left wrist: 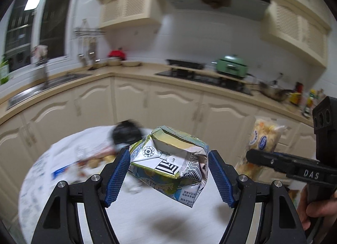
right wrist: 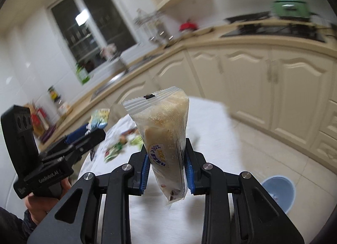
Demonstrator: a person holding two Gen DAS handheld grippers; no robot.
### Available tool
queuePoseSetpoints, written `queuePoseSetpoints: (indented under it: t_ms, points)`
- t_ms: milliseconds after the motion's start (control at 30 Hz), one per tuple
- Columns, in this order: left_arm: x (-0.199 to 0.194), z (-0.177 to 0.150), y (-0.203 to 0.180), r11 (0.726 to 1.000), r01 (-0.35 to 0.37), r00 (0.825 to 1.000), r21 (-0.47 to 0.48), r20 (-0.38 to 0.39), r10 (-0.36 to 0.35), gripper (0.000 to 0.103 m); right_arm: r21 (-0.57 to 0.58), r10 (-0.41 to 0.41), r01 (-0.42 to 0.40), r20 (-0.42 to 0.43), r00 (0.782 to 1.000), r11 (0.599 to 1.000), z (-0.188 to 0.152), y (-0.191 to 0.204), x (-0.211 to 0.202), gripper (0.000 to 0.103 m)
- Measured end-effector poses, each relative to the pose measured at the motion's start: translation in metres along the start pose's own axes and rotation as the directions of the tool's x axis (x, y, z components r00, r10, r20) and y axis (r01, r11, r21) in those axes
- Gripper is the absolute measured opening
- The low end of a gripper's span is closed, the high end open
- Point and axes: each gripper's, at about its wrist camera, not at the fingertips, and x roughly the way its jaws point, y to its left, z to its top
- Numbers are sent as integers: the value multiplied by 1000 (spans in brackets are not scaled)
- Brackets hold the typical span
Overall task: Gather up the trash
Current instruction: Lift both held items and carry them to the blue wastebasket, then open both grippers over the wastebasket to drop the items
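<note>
My left gripper (left wrist: 168,172) is shut on a crumpled drink carton (left wrist: 168,157) and holds it above the round white table (left wrist: 147,212). My right gripper (right wrist: 166,166) is shut on a clear snack packet (right wrist: 164,134) that stands upright between the blue pads. The same packet (left wrist: 263,138) and the right gripper (left wrist: 252,155) show at the right of the left wrist view. The left gripper (right wrist: 92,130) with the carton (right wrist: 99,117) shows at the left of the right wrist view. More wrappers (right wrist: 118,147) lie on the table's far side.
A light blue bin (right wrist: 278,191) stands on the tiled floor to the right of the table (right wrist: 210,138). Cream kitchen cabinets (left wrist: 168,105) with a counter, sink and hob run behind. A black object (left wrist: 126,132) lies on the table's far edge.
</note>
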Motion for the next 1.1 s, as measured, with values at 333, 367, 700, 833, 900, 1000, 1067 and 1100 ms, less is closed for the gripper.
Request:
queuePoseSetpoints:
  t_ms: [333,367,700,833,900,1000,1067,1100]
  points:
    - [35,2,-120,973,215,976,79,-41,-213,71,140,-227,208,131,965,968,14,-95,-90,29]
    - [33,-5,-144,971,227,973,81,-52,-223,71,157,-250,229,132,959,961,13,-106,-95,29]
    - [139,9,-211,951,302,927,64,-254,-277,71,276,-356,331,42,933,902,-8,-201,-80,29]
    - [191,9,-238,950,310,889,40,-365,-275,71,329,-360,350,-32,933,877,-25,-243,-56,29]
    - [213,10,-252,953,303,870,22,-415,-267,71,351,-358,363,-80,930,863,-34,-263,-40,29]
    - [244,0,-272,954,299,829,13,-499,-253,72,380,-344,370,-135,929,848,-48,-288,-20,29]
    - [264,-8,-284,959,282,799,26,-559,-220,77,400,-334,381,-185,924,833,-59,-306,-5,33]
    - [270,-9,-290,961,275,787,31,-581,-207,88,407,-333,392,-210,919,825,-63,-313,1,35]
